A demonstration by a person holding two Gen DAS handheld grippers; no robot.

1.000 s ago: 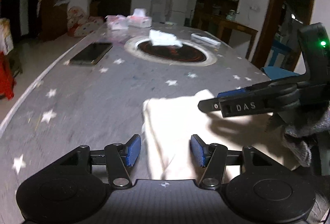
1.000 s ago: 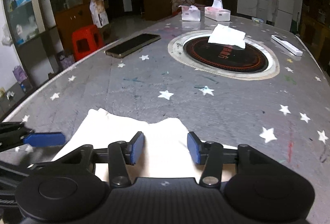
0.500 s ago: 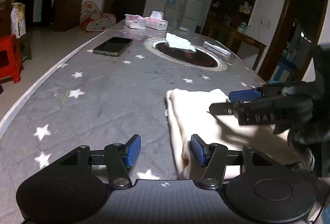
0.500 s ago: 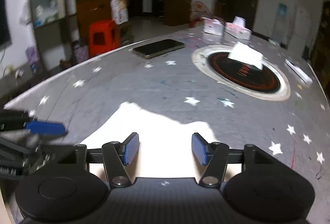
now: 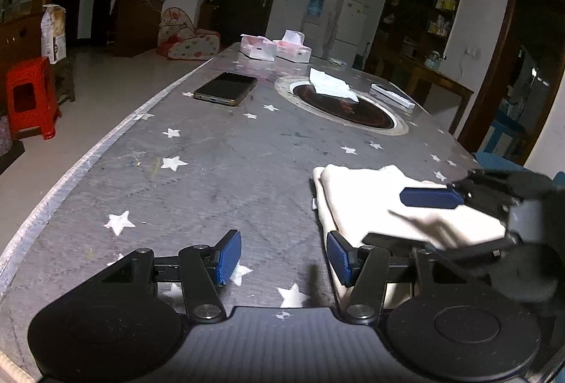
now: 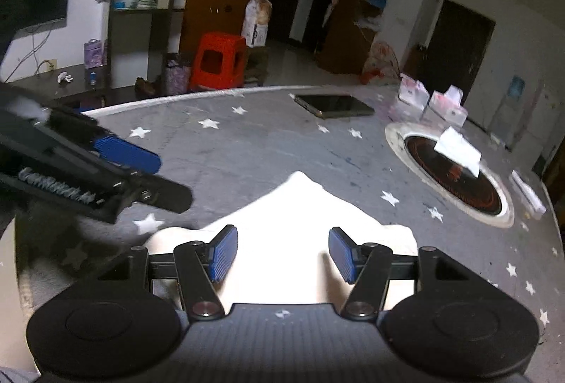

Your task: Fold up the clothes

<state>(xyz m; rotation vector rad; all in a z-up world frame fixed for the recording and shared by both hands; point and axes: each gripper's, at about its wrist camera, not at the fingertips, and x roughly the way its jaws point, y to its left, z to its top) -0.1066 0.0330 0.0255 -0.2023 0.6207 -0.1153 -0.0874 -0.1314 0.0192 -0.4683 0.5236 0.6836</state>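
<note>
Left hand-held gripper (image 5: 283, 259): jaws apart, nothing between the pads; only bare bench (image 5: 229, 171) under the gap, with the folded edge of the cream garment (image 5: 356, 196) just beside its right pad; right hand-held gripper (image 6: 283, 254): jaws apart, empty, hovering over the same garment (image 6: 300, 206), which lies flat near the bench's near edge; pads not pressing cloth in either view.

Garment looks already doubled over, layers visible at its left edge; judged mid-fold or near done.

Risks from here: a pinch that catches only the top layer would peel the fold open; a pad dragging across the cloth would skew the stacked edges; the two grippers sit close over one small piece, so a crossing move could knock them together; the cloth's near part hangs close to the bench rim and could slide off if pulled that way.

Farther out: phone (image 5: 226, 89), loose tissue (image 5: 332, 85) on the round inset burner (image 5: 346, 107), two tissue boxes (image 5: 275, 46) at the far end; well apart from the work.

Writing: white lettering on the left gripper's finger in the right view, blurred, not readable; nothing else legible.
</note>
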